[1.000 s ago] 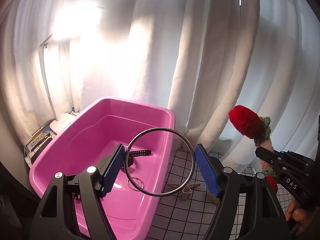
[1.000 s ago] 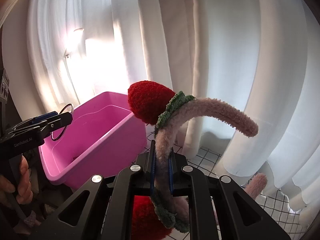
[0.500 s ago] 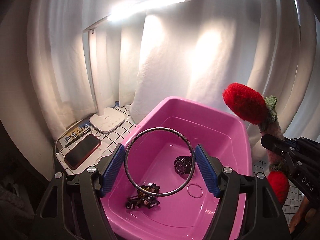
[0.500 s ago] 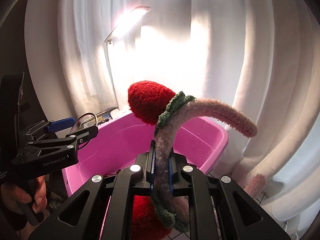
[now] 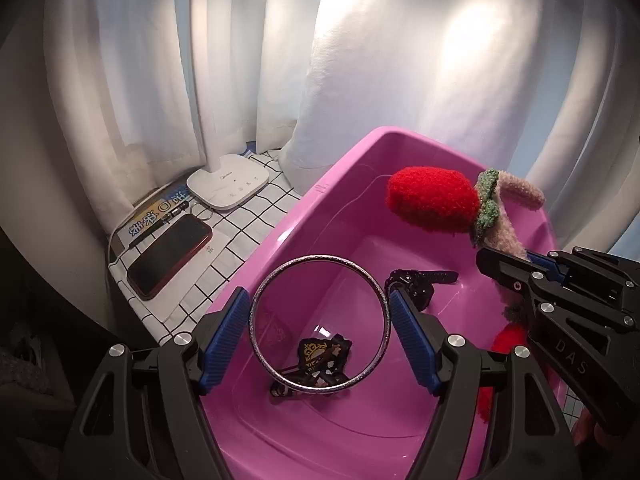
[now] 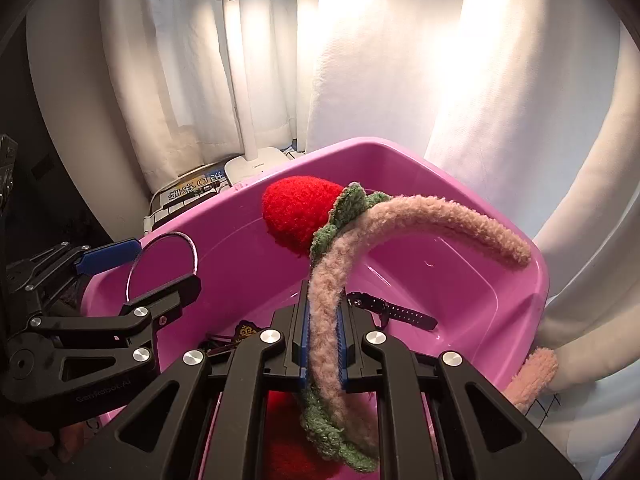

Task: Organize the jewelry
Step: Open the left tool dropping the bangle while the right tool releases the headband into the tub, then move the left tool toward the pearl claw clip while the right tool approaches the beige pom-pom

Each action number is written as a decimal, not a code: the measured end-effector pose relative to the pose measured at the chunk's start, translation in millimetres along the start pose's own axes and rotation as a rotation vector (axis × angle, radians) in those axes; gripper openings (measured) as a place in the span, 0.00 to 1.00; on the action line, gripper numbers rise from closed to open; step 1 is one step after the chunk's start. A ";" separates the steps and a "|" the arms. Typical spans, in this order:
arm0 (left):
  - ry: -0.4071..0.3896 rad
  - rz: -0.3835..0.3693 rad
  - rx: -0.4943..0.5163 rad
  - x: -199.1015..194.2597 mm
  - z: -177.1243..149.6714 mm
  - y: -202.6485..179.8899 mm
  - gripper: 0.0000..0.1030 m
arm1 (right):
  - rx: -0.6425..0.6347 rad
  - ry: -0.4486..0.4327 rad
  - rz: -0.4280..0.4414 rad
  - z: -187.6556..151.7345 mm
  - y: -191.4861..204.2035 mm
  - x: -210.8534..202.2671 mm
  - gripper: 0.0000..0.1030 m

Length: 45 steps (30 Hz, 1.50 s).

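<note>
On the tabletop [image 5: 240, 248] at far left lie a phone [image 5: 170, 254] and a lamp base [image 5: 228, 184]. The left tool [image 5: 320, 320], spread wide, pinches a silver bangle [image 5: 319, 324] by its rim over the pink bin [image 5: 280, 240]. That thin edge hold could slip and drop it crooked. The right tool [image 6: 323, 344], nearly closed, clamps a fuzzy strawberry headband [image 6: 400, 220] above the bin; its curve might snag the watch [image 6: 394, 312]. The tools read "GenRobot.AI" and "DAS".
</note>
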<state>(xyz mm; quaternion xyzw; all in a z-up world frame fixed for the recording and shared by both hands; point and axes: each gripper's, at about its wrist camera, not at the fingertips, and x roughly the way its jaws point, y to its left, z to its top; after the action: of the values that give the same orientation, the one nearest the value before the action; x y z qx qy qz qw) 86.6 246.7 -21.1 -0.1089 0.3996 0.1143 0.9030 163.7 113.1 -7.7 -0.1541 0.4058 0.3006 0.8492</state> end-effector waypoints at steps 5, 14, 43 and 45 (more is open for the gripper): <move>0.023 -0.012 0.002 5.3 -0.2 -1.0 0.69 | 0.010 0.044 -0.020 -1.0 -3.1 11.1 0.11; 0.059 -0.026 -0.012 12.2 -2.9 0.1 0.71 | 0.018 0.039 -0.066 5.9 -8.3 8.0 0.48; -0.004 -0.115 0.095 -48.8 -14.3 -58.5 0.94 | 0.281 -0.146 -0.147 -86.2 -67.8 -109.3 0.57; -0.009 -0.144 0.120 -55.8 -17.8 -74.5 0.94 | 0.322 -0.165 -0.174 -104.7 -79.0 -126.4 0.59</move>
<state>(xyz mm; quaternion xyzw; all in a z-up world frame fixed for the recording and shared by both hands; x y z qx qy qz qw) 59.5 164.2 16.7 -0.0826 0.3928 0.0257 0.9156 89.5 -49.5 27.4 -0.0257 0.3630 0.1690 0.9160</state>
